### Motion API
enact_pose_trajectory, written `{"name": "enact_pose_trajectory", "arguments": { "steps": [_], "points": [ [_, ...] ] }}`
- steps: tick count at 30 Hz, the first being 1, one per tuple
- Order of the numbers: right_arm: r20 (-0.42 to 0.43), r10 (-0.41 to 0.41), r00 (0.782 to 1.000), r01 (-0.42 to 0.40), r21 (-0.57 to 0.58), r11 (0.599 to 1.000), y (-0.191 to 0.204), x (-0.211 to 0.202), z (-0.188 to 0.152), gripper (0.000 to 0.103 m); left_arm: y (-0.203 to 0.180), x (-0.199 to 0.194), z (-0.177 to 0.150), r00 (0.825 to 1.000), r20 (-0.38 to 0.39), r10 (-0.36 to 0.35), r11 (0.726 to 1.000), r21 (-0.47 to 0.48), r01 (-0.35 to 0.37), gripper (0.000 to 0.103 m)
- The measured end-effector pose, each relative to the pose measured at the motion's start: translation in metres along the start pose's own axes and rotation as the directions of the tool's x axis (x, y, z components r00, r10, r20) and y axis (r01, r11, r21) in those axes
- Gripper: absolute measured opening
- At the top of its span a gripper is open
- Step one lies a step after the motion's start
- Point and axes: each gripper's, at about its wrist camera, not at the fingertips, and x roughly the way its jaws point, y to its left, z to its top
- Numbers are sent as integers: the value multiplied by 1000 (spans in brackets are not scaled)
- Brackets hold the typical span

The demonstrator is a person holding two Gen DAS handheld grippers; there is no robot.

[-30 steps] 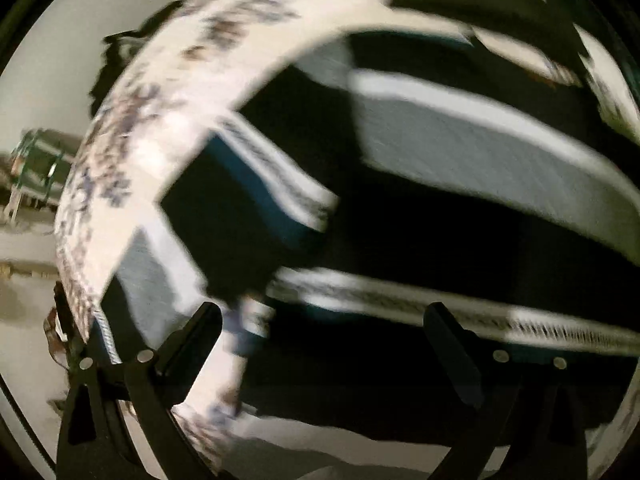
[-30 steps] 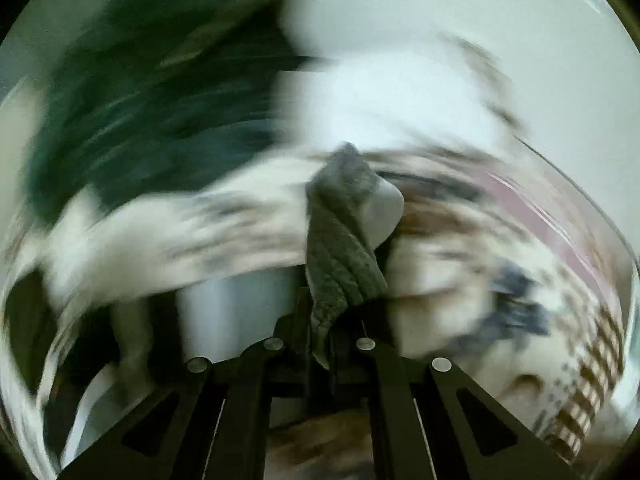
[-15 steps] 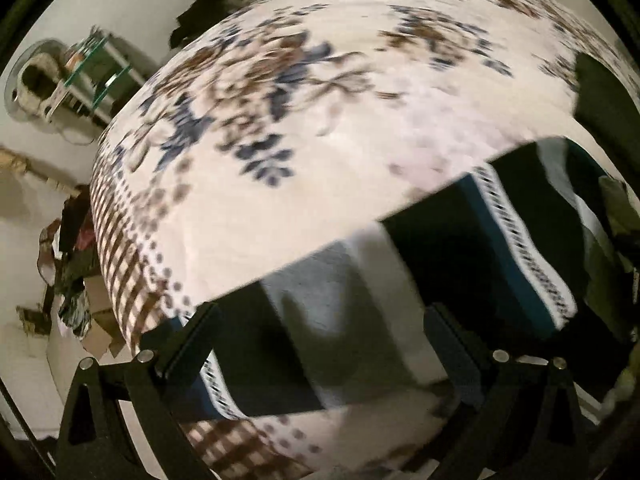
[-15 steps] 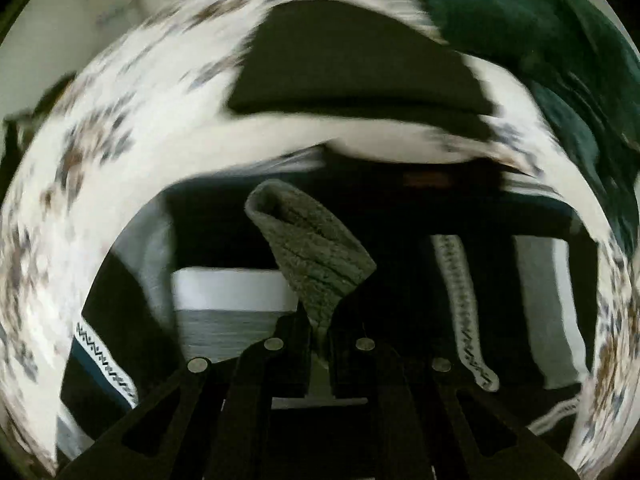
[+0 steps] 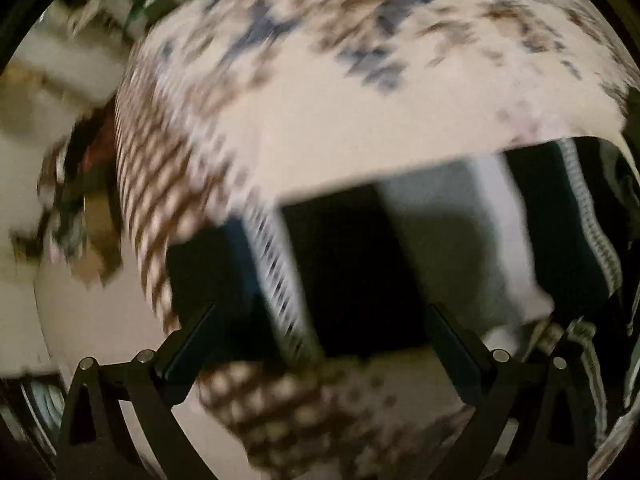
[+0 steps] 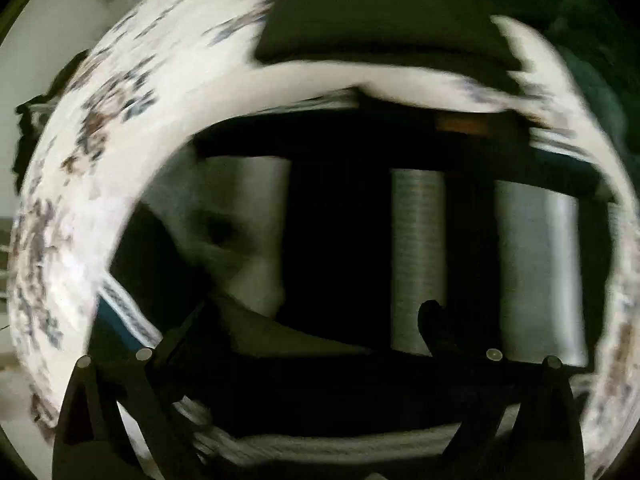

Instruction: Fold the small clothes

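Observation:
A black, grey and white striped garment (image 5: 440,240) lies spread flat on a floral bedspread (image 5: 360,100). My left gripper (image 5: 320,340) hangs open just above its near edge, pointing straight down, with nothing between its fingers. In the right wrist view the same striped garment (image 6: 418,256) fills the middle. My right gripper (image 6: 308,336) hovers over it and its jaws are opening wide, with nothing pressed between them. A blurred pale grey shape (image 6: 240,252) lies just beyond the left finger; I cannot tell what it is.
A dark folded cloth (image 6: 360,20) rests on the bedspread (image 6: 100,140) beyond the striped garment. A dark green heap (image 6: 580,60) sits at the upper right. Left of the bed's edge are floor and blurred clutter (image 5: 72,200).
The right gripper was shut on a grey knitted piece; its jaws now stand wide and the piece has left them. Both views swept across the bed, and the left one now shows the bed's edge.

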Motion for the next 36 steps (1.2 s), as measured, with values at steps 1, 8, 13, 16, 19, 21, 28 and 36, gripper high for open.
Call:
{"name": "enact_pose_trajectory", "arguments": {
  "steps": [1, 8, 13, 16, 19, 21, 28, 36],
  "points": [
    [12, -28, 1000, 28, 4, 1000, -14, -8, -7, 101, 10, 5, -8, 999, -40, -17, 999, -47, 15, 103],
    [-56, -81, 995, 88, 127, 988, -121, -23, -36, 101, 92, 43, -45, 913, -119, -391, 775, -578, 256, 103],
    [-128, -84, 988, 103, 152, 983, -172, -17, -66, 101, 135, 64, -34, 890, 81, -449, 535, -774, 340, 39],
    [-168, -95, 981, 118, 133, 984, -187, -13, -81, 101, 148, 53, -3, 922, 147, -357, 562, -755, 338, 6],
    [-196, -99, 976, 127, 133, 983, -203, -11, -93, 101, 145, 19, 32, 927, 237, -292, 649, -663, 374, 5],
    [-196, -104, 975, 133, 140, 981, -210, -12, -94, 101, 130, -12, 54, 925, 285, -251, 741, -558, 374, 5],
    [-194, 40, 980, 17, 285, 959, -252, -7, -94, 101, -42, -146, 83, 825, 476, -303, 937, -8, 349, 5],
    [-137, 87, 987, -19, 434, 901, -342, -17, -97, 101, -327, -176, -14, 744, 220, -631, 722, 518, 459, 5]
  ]
}}
